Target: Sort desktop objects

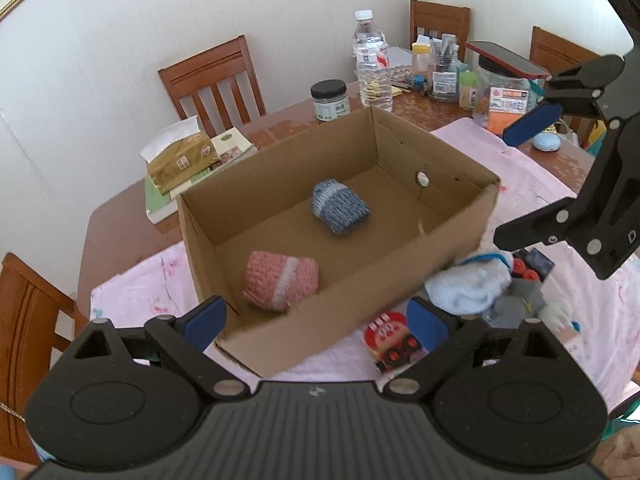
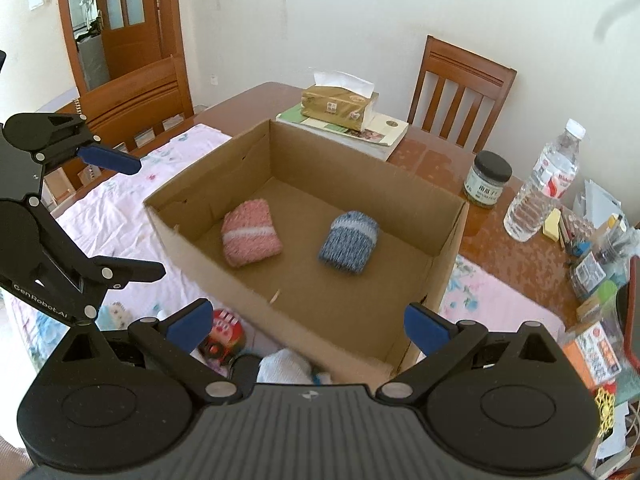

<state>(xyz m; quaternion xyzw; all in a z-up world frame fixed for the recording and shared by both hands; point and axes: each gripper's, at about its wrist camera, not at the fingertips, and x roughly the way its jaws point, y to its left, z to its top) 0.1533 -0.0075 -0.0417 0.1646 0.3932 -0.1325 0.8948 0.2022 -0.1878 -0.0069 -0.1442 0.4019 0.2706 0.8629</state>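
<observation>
Cardboard forms the open box that is placed on the desk, and two rolled knitted bundles are seen on its floor, well apart. A pink bundle with a white stripe and a blue bundle with a pale end both lie flat; the long axis of each is turned obliquely to the box walls. Outside the near wall, a small heap of soft toys is laid on the pink floral cloth. The left gripper and the right gripper are both tilted downward towards the box, one on each side. The fingers of both are spread wide, and nothing is held between them. Farther away, a tissue pack, a dark-lidded jar and a water bottle are seen.
</observation>
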